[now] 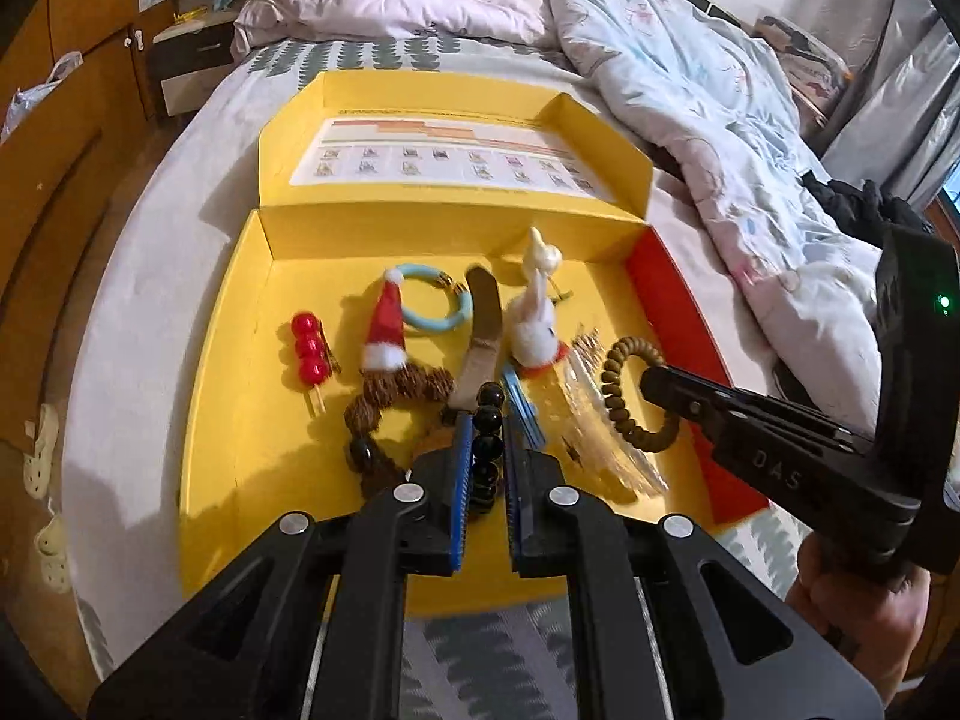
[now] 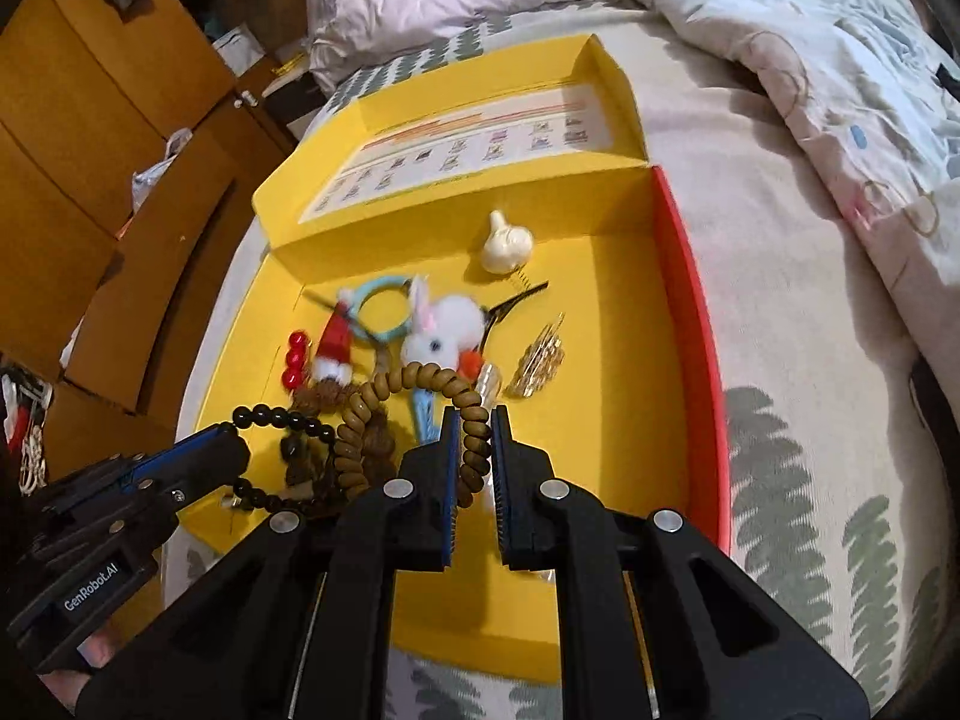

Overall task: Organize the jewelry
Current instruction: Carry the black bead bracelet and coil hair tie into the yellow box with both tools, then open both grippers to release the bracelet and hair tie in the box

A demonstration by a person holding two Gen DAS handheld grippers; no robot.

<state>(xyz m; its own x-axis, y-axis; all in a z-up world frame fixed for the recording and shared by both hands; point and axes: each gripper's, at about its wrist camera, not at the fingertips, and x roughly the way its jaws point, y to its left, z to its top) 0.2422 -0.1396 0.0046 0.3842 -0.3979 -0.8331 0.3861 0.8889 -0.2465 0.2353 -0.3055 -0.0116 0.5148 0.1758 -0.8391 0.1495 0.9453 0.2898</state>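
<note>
The left gripper is clamped on the black bead bracelet, whose strand runs lengthwise between the pads, just above the near half of the yellow box. The right gripper is clamped on the brown coil bracelet, toward the box's red wall. The two loops hang just beside each other (possibly crossing over the brown fuzzy piece); contact cannot be confirmed. The lower part of the black strand is hidden behind the fingers.

Black grippers — blue pads, silver screws ("GenRobot.AI" label)
</note>
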